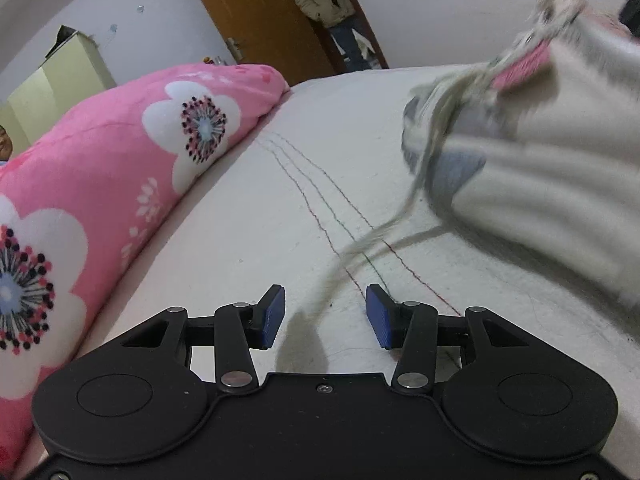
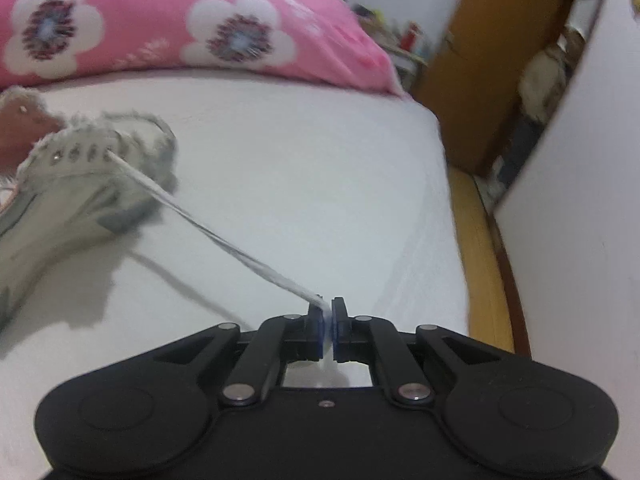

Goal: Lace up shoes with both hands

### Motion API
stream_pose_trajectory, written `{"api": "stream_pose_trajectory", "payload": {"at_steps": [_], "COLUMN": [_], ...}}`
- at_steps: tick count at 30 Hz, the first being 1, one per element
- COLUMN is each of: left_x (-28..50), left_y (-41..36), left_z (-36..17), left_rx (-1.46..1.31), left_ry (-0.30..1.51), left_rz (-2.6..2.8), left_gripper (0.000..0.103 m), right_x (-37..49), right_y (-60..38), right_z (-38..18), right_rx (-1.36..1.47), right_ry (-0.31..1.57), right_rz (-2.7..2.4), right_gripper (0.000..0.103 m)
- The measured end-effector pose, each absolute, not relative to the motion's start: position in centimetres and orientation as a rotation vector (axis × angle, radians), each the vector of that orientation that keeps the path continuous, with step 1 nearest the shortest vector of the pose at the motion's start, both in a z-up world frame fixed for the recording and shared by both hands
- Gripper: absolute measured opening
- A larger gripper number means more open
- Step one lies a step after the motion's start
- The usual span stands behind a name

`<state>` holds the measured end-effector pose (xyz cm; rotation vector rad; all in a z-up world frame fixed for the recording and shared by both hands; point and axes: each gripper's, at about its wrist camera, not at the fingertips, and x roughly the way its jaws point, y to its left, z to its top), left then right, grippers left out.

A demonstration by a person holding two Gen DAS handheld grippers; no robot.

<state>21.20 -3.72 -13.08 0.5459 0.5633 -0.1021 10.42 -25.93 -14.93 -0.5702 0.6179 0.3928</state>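
Pulling the lace [image 2: 208, 232] through an eyelet is where I'm at, so mid-lacing, nowhere near a knot. My right gripper [image 2: 327, 322] is pinched tight on the end of that lace, and the lace runs taut from the pads back to one of the holes on the side of the shoe [image 2: 80, 176]. The shoe sits on the white bed sheet [image 2: 300, 160], off to the left in the right wrist view, with the pink flowered blanket [image 2: 160, 20] behind it.

My left gripper [image 1: 326, 316] is spread wide and holding nothing. In its view the shoe is up at the right and really blurry, and a loose lace strand [image 1: 360, 248] trails down across the sheet toward the gap between the fingers, not touching either pad as far as I can tell.

Next move, I reckon: close the left on that loose strand while the right keeps tension, otherwise the shoe probably just drags across the sheet.
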Motion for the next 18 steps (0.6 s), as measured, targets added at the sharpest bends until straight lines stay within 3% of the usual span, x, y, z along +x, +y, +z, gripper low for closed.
{"api": "stream_pose_trajectory", "payload": {"at_steps": [3,7,12,18], "left_x": [21.0,20.5,17.6,14.7], "left_y": [-3.8,-3.5,-1.9,3.4], "left_z": [-13.0,-12.1,-9.3,-4.4], "left_rx": [0.557,0.559,0.52,0.179], "left_ry": [0.558,0.563,0.567,0.608], "left_rz": [-0.095,-0.079,-0.055,-0.023], "left_gripper": [0.046,0.047,0.049,0.049], "right_x": [9.4,7.9,6.7,4.1], "right_y": [-25.4,-25.3,-27.1,-31.5], "right_z": [-15.8,-15.6,-14.1,-12.0], "right_rx": [-0.585,-0.595,-0.604,-0.467], "right_ry": [0.652,0.642,0.668,0.657], "right_rz": [0.434,0.441,0.429,0.357], "right_gripper": [0.01,0.036,0.045,0.047]}}
